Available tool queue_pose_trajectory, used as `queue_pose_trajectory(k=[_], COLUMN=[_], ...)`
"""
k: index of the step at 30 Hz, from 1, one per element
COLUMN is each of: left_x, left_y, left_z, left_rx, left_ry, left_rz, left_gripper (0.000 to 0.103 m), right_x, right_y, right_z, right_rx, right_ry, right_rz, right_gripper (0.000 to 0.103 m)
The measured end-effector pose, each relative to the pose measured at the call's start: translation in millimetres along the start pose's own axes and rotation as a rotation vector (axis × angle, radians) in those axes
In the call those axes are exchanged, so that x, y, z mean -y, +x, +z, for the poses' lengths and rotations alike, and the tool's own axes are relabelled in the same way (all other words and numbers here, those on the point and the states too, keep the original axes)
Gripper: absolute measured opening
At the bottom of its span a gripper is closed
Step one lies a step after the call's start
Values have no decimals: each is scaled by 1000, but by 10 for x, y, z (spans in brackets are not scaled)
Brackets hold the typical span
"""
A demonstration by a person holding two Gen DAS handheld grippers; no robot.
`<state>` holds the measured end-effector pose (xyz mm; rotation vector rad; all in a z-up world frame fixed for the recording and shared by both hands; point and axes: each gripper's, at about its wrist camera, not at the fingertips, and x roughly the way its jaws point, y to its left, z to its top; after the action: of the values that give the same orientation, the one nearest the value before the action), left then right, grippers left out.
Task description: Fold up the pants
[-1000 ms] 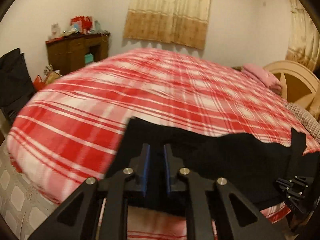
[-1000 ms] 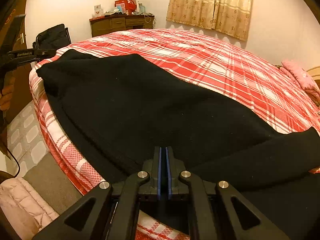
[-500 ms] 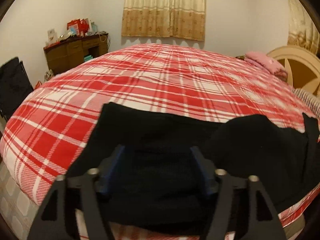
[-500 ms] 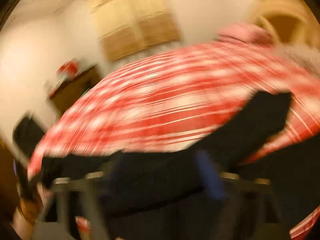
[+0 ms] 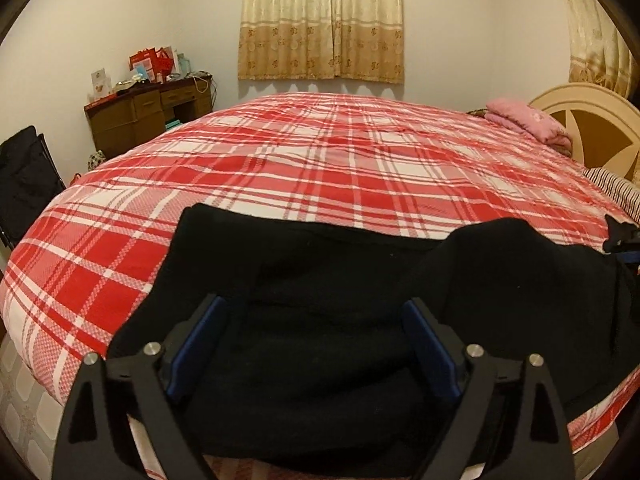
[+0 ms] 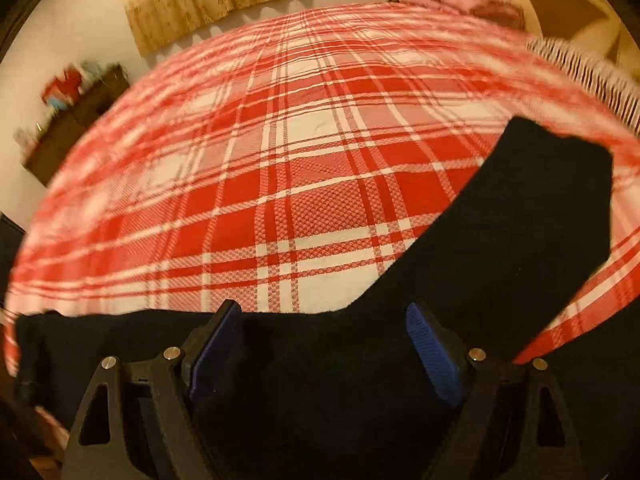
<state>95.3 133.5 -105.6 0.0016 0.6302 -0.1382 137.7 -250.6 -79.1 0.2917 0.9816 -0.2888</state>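
The left claw hangs over the near edge of the bed with its blue-padded jaws wide apart and opening, black cloth lying beneath the gap but not pressed by either pad; the right claw likewise stands spread, nothing pinched, above the same cloth; the black fleece pants lie rumpled along the near edge of the bed, one leg reaching out flat across the cover in the right wrist view; under them spreads the red and white plaid bedcover; farther off, a folded pink blanket rests beside the cream wooden headboard; against the far wall stand a brown wooden desk cluttered with red boxes, and beige patterned curtains hanging closed.
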Motion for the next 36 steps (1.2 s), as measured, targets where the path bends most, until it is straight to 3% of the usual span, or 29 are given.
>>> queue_pose_trajectory(k=[1,2,5,7,12,17,21,24,25,26,27,28,33,34,36], left_x=[-17,-29,-53,-58,-54,-34,-16,-75,-111,-140,-164,-170,-58,-13,121], left_y=[-10,-10,-15,-14,-10,-4,-4,-55,-80,-89,-95,-97,-213,-243,-300], left_z=[2,3,11,12,14,24,49,73,86,104,119,128,185,189,201], left_rx=[1,1,4,5,4,2,-9,-6,-5,-6,-13,-21,-19,-9,10], left_ry=[-8,-13,-30,-37,-37,-43,-38,-99,-138,-170,-200,-218,-236,-224,-184], left_rz=[-10,-16,-37,-40,-40,-40,-26,-52,-70,-84,-93,-91,-78,-81,-82], left_gripper=[93,93,93,93,93,96,96,96,97,97,97,97,97,97,97], right_x=[21,72,398,612,899,1183,1259,1357,1388,1443,1469,1494,1409,1372,1243], right_y=[-16,-43,-152,-320,-818,-851,-965,-1278,-1333,-1380,-1398,-1396,-868,-724,-370], right_z=[-2,0,-9,-96,-587,-1206,-1229,-934,-840,-672,-581,-451,424,558,807], right_rx=[0,4,-9,18,95,87,140,281,306,346,371,400,281,248,180], right_ry=[-5,-13,56,93,126,180,187,199,209,240,259,276,248,221,150], right_rz=[-21,-43,72,122,202,183,220,232,233,225,219,217,190,157,1], right_gripper=[69,44,14,8,7,8,8,14,36,72,87,95,94,94,94])
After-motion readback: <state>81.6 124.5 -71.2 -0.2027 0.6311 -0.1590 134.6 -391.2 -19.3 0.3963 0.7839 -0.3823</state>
